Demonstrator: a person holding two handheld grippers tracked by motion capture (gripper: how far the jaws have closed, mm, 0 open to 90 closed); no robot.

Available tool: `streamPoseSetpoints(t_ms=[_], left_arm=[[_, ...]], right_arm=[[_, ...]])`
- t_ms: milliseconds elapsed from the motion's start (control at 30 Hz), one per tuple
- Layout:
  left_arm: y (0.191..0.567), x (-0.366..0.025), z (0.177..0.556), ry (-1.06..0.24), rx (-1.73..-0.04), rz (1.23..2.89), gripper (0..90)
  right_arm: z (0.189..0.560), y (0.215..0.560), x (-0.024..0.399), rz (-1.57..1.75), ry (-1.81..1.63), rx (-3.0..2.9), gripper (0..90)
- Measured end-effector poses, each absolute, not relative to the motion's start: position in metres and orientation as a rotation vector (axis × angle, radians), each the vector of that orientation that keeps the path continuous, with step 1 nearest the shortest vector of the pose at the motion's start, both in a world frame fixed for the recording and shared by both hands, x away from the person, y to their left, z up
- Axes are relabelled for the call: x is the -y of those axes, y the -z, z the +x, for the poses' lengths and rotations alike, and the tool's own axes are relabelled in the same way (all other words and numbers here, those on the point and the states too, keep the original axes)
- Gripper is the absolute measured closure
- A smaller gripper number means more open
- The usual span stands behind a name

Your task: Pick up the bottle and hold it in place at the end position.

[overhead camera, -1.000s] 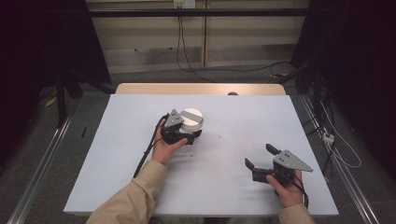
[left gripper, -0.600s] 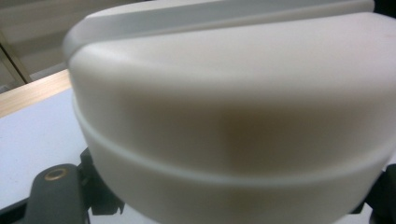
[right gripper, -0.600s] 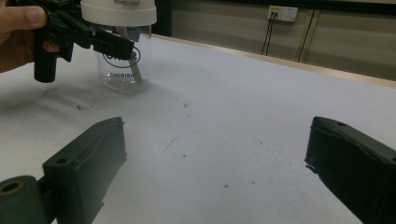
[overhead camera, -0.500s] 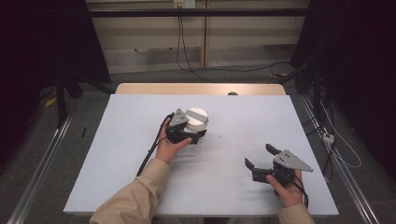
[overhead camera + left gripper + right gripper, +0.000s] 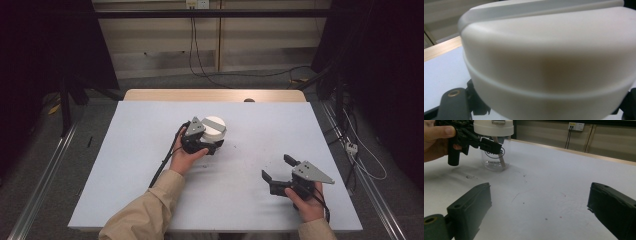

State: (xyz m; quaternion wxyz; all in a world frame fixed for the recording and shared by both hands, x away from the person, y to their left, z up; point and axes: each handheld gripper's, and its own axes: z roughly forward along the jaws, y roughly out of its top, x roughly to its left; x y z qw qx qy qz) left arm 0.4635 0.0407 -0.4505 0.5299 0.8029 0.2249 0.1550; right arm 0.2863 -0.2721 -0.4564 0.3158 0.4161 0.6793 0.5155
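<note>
jar [image 5: 214,131] mid-table [image 5: 125,165], left tongs [image 5: 210,142] around it, right tongs [image 5: 280,167] well right

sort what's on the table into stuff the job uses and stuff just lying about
In use:
- clear jar with white lid
- left gripper, fingers shut on the jar
- right gripper, open, waiting apart

Lying about:
- small dark knob at the table's far edge

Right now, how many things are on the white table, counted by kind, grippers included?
Clear jar with a white lid: 1
Hand-held black grippers: 2, the left gripper shut on the jar, the right gripper with jaws open
Total: 3
</note>
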Motion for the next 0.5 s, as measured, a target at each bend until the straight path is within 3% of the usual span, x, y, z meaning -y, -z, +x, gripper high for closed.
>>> streamPoseSetpoints(t_ms=[500], left_arm=[[0.4529, -0.0322, 0.4653, -0.369, -0.535, 1.906, 18.6]], right_arm=[[0.2861, 0.4566, 0.2707, 1.097, -1.354, -1.792, 4.4]])
